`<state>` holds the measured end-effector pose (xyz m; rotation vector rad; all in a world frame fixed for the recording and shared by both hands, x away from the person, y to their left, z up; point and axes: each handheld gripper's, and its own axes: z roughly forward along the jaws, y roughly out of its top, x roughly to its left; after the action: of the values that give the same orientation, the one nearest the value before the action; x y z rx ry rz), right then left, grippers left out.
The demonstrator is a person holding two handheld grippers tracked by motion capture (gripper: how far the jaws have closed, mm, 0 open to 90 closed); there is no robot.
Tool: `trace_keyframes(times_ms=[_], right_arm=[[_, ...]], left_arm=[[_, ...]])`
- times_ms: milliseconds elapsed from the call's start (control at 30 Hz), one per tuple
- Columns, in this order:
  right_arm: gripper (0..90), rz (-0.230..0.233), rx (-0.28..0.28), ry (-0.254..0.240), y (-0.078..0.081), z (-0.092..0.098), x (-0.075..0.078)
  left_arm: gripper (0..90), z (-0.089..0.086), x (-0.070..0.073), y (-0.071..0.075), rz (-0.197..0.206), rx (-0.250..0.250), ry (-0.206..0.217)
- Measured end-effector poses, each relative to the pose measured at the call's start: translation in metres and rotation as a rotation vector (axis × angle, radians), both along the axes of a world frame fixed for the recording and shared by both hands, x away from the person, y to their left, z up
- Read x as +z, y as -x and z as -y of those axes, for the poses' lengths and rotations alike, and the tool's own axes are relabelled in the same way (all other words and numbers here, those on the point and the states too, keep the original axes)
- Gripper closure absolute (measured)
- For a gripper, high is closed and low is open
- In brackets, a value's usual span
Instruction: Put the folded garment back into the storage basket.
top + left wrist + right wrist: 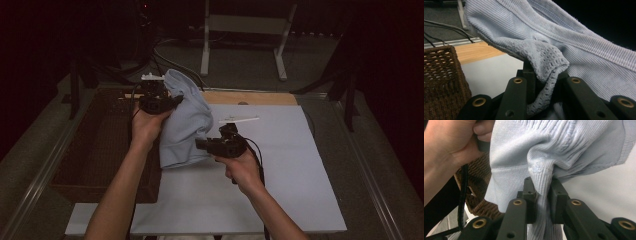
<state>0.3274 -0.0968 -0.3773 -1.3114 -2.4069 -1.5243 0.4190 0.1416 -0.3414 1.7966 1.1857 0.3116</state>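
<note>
One cloth, two grippers, one basket

There is one light blue knitted cloth (186, 120). There are two grippers: the left gripper (159, 101) and the right gripper (220, 145), and each has two black jaws. Two hands hold them, the left hand (148, 125) and the right hand (245, 170). There is one brown woven basket (100, 145) and one white mat (280, 165). Far back, maybe one metal stand (245, 35), but it is dark there.

Left gripper (541, 75) pads buried under bunched knit of the light blue garment (574, 42), contact faces hidden. Garment cropped by top and right edges in right gripper view; wicker basket (100, 145) mostly lost in shadow in high view.
</note>
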Motion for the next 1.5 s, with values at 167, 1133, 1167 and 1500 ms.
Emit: trace_keyframes(times_ms=[167, 1133, 1167, 1500], right_arm=[[78.4, -0.001, 0.008, -0.004, -0.003, -0.007, -0.001], [78.3, -0.006, 0.027, -0.025, -0.010, -0.040, -0.001], [78.4, -0.008, 0.027, -0.027, -0.010, -0.042, -0.001], [78.3, -0.004, 0.039, -0.034, -0.008, -0.054, -0.001]], left_arm=[[80.6, -0.007, 0.002, 0.001, 0.000, 0.012, 0.001], [80.6, -0.040, 0.007, 0.003, 0.008, 0.053, 0.001], [80.6, -0.041, 0.007, 0.003, 0.010, 0.055, 0.000], [80.6, -0.054, 0.009, 0.006, 0.014, 0.065, -0.003]])
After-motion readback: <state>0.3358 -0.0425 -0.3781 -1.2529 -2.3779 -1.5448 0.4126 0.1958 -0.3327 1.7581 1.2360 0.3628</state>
